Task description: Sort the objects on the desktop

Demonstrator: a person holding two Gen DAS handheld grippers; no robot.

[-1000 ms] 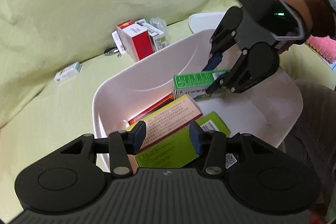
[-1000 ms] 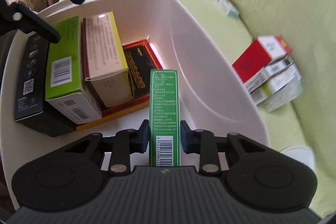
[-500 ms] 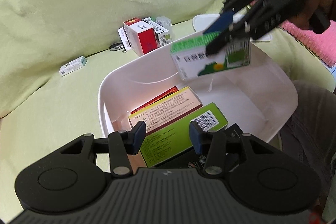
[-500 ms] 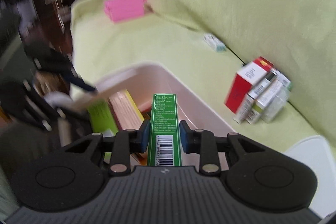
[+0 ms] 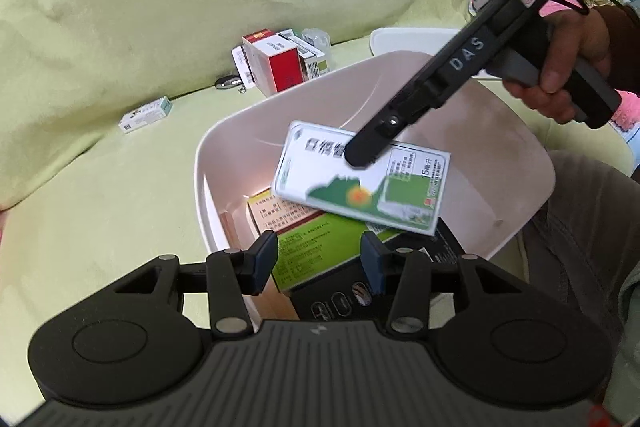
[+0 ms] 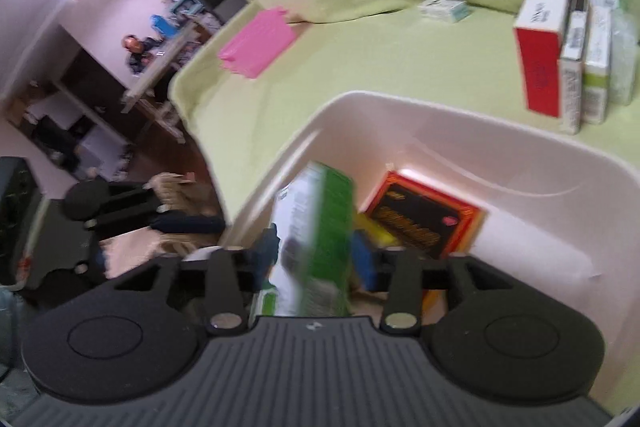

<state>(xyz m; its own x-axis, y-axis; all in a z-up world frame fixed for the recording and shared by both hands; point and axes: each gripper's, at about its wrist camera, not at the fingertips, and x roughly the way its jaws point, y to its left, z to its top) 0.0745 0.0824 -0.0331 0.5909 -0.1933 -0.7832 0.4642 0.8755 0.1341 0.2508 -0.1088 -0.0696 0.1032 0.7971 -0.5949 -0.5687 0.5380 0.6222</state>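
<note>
The green-and-white box (image 5: 362, 183) hangs tilted above the white bin (image 5: 516, 131), gripped between the fingers of the right tongs (image 6: 316, 259), which a hand (image 5: 568, 63) holds from the right; in the right wrist view it is blurred; the left tongs (image 5: 318, 261) are open with nothing between them, hovering at the bin's near rim; inside the bin lie a yellow-edged box (image 5: 276, 213), a lime green box (image 5: 316, 251), a black box (image 5: 344, 297) and a red-and-black box (image 6: 424, 223); on the yellow-green sofa (image 5: 120, 7) behind, a red-and-white box (image 5: 274, 63) stands upright among several others; a small white box (image 5: 146, 109) lies well apart to the left.
</note>
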